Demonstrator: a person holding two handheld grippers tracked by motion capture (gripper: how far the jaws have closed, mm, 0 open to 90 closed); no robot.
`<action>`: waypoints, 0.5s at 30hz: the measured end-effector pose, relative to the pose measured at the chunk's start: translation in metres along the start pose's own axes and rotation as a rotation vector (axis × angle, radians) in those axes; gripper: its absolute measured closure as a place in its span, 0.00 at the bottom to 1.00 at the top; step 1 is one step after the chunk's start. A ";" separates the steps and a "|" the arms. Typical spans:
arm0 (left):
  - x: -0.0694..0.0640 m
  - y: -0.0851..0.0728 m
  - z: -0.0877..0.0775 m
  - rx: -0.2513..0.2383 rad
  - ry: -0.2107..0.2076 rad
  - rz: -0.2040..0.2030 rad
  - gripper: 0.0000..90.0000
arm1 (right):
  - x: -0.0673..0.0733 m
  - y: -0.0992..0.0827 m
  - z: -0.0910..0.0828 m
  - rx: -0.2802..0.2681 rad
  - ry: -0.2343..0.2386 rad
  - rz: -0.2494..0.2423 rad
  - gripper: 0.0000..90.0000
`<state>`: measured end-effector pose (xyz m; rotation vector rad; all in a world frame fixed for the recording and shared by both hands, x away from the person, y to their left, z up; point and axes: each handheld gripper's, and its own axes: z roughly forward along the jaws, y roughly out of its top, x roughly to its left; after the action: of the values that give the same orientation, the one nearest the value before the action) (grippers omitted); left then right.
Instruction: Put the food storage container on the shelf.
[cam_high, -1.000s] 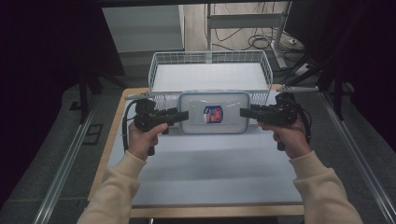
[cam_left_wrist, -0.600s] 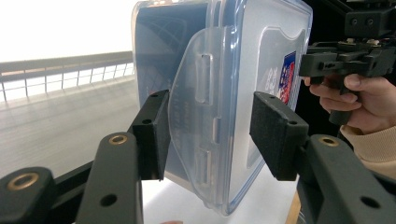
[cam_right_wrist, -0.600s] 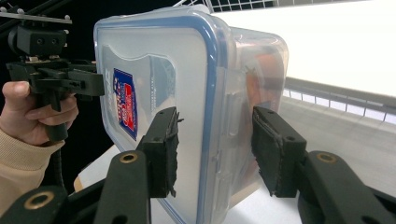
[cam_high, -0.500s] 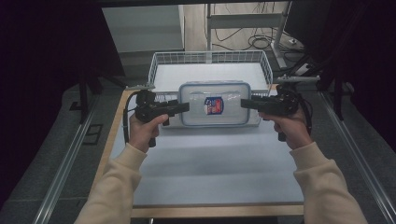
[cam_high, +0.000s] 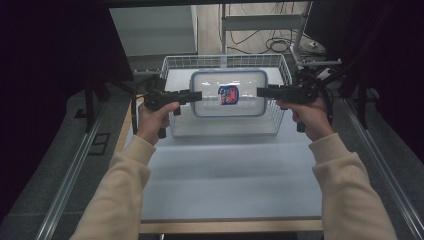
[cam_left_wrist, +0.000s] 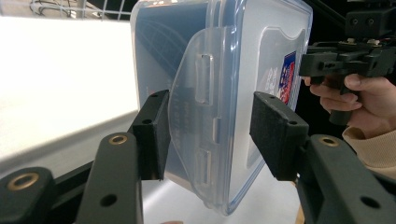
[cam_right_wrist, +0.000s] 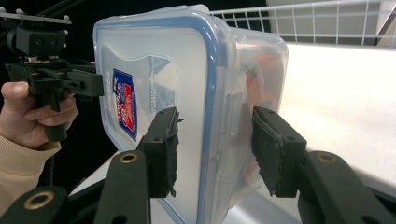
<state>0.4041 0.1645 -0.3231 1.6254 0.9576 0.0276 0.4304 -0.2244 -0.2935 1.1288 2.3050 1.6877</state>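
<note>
- The clear rectangular plastic food container with a blue-rimmed lid (cam_high: 229, 93) hangs in the air above a white wire basket (cam_high: 274, 125) at the table's far edge
- The left gripper (cam_high: 194, 95) pinches its left end across the lid's side latch; the right gripper (cam_high: 261, 91) pinches its right end
- Risk: each grip catches just an end, so if the hands drift apart or tilt unevenly, the smooth plastic may slip and drop
- A red and blue label (cam_high: 228, 94) sits on the lid; something orange shows faintly inside
</note>
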 end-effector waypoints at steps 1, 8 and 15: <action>0.004 0.006 0.002 0.002 -0.001 -0.004 0.55 | -0.003 0.006 0.003 0.006 0.000 0.008 0.58; 0.021 0.027 0.006 0.007 -0.009 -0.013 0.55 | -0.014 0.031 0.017 0.018 -0.003 0.025 0.58; 0.035 0.038 0.012 0.019 0.007 -0.055 0.55 | -0.028 0.043 0.031 0.025 0.001 0.057 0.58</action>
<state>0.4549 0.1764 -0.3116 1.6163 1.0102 -0.0141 0.4864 -0.2108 -0.2790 1.2092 2.3223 1.6832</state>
